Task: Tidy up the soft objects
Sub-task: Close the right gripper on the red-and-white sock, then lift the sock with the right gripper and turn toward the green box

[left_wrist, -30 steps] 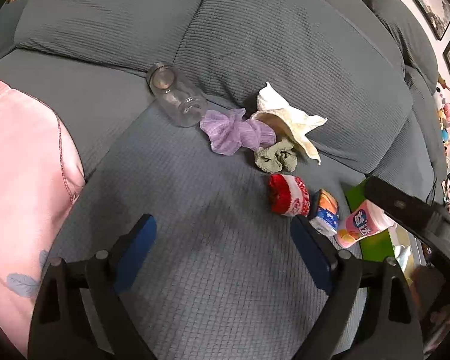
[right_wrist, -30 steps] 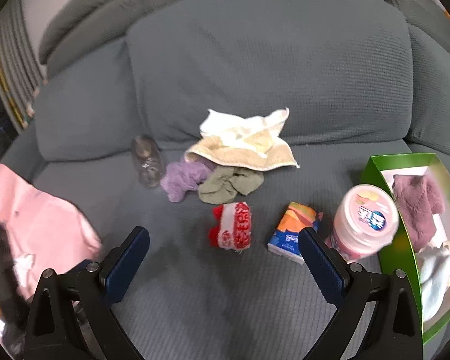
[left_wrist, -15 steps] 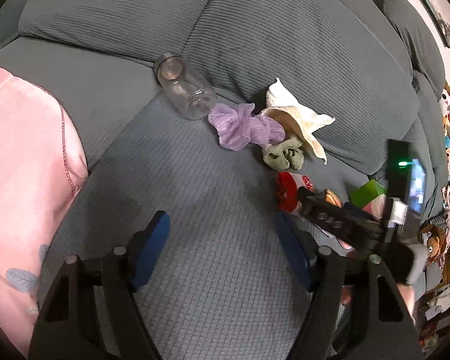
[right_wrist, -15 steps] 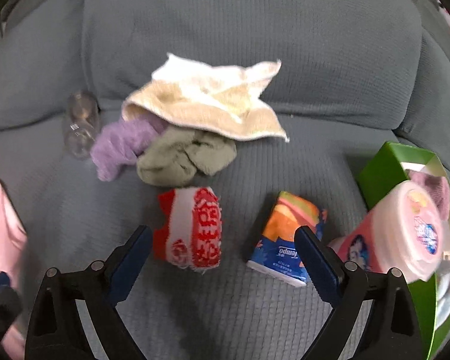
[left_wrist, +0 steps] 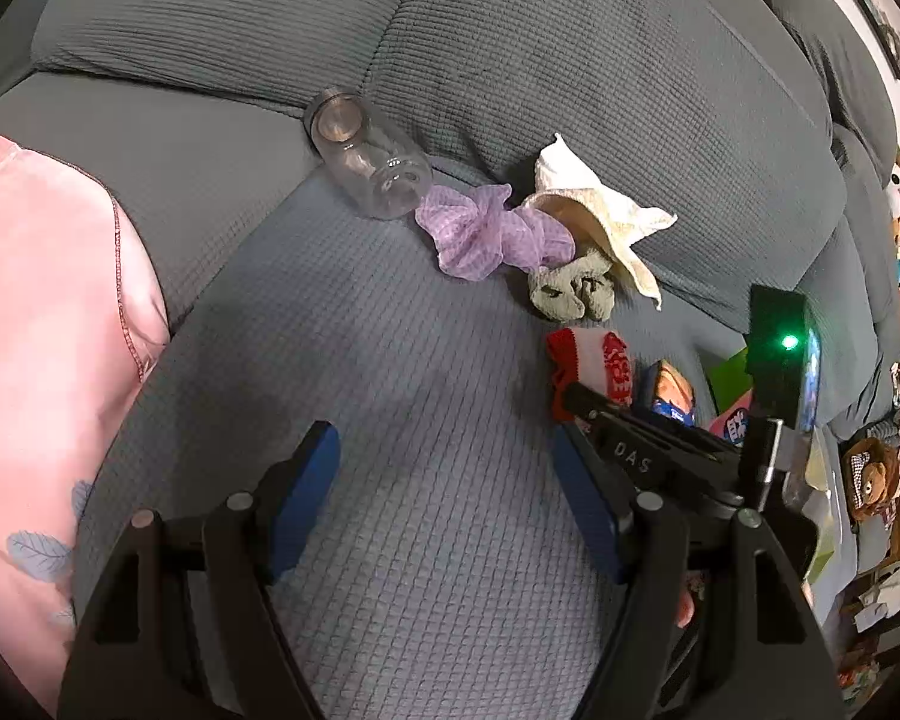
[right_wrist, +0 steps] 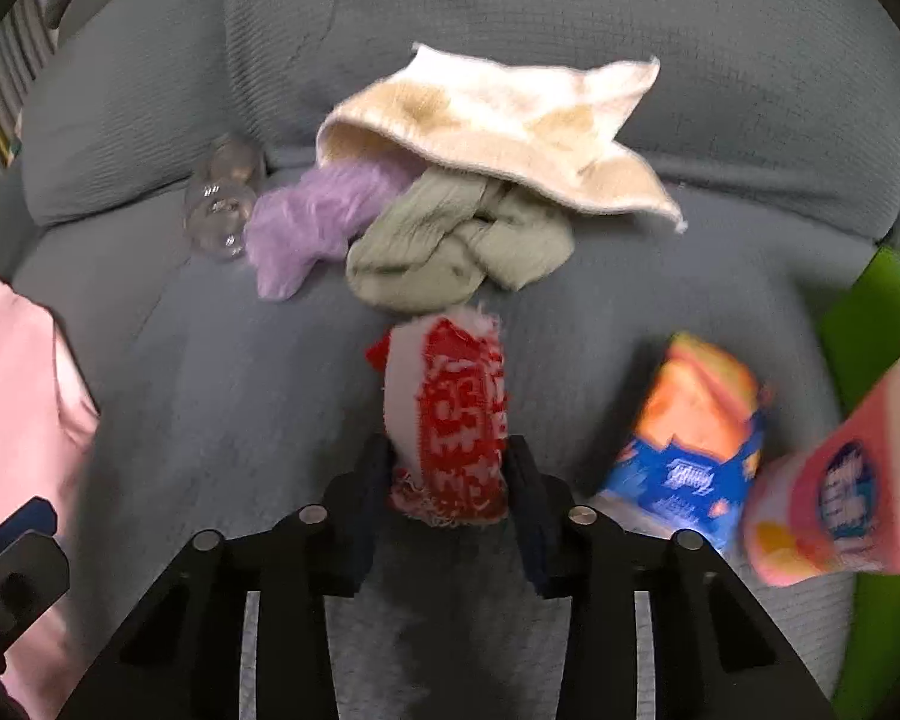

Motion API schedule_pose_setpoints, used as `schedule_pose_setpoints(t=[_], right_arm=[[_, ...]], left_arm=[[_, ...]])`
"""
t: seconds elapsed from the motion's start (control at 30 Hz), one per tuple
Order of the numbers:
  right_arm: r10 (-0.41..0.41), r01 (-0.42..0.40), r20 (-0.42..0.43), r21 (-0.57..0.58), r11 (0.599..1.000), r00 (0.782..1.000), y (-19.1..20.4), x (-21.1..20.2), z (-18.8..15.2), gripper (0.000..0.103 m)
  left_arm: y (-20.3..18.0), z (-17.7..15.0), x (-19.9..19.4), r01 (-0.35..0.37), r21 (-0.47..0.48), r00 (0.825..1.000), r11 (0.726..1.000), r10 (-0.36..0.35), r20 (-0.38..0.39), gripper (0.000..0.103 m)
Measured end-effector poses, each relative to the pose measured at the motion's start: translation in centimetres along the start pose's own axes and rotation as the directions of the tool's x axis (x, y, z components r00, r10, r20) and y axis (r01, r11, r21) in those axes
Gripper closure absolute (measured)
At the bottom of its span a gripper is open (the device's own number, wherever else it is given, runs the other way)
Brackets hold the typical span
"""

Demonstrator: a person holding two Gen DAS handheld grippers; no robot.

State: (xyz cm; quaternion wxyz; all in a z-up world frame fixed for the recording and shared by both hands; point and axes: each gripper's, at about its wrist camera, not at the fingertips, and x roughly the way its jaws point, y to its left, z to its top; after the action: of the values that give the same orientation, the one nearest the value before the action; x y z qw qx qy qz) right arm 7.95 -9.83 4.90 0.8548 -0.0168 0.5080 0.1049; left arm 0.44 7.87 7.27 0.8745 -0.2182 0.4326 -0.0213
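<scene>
R gripper has its jaws pinched on the red/white sock roll at 6 o'clock on the sofa seat, prob. bound for the green box at 3, while L gripper waits wide open, holding nothing.

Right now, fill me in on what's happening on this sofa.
A person with two handheld grippers is sorting soft things on the grey sofa. The right gripper has its fingers closed against the sides of the red-and-white sock. The left gripper is open and empty above bare cushion. The purple cloth, green cloth and cream towel lie bunched together beside a glass jar.
</scene>
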Motion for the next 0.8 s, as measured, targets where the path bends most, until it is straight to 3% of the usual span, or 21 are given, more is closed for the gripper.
schedule_pose_setpoints(t=[0.17, 0.37, 0.7, 0.8], right_arm=[[-0.002, 0.002, 0.023, -0.028, 1.000, 1.000, 0.6, -1.3, -0.4, 0.071], [0.093, -0.093, 0.020, -0.015, 0.996, 0.995, 0.9, -4.1, -1.4, 0.071], [0.279, -0.278, -0.054, 0.029, 0.960, 0.959, 1.3, -6.1, -5.6, 0.071], [0.300, -0.297, -0.095, 0.047, 0.954, 0.949, 1.2, -5.6, -6.3, 0.071]], left_arm=[[0.1, 0.0, 0.0, 0.004, -0.003, 1.000, 1.000, -0.004, 0.000, 0.031], [0.7, 0.1, 0.0, -0.005, -0.026, 1.000, 1.000, 0.005, -0.002, 0.031], [0.5, -0.2, 0.4, -0.008, -0.025, 1.000, 1.000, 0.007, -0.019, 0.031], [0.5, -0.4, 0.6, -0.017, -0.023, 0.999, 1.000, 0.016, -0.028, 0.031]])
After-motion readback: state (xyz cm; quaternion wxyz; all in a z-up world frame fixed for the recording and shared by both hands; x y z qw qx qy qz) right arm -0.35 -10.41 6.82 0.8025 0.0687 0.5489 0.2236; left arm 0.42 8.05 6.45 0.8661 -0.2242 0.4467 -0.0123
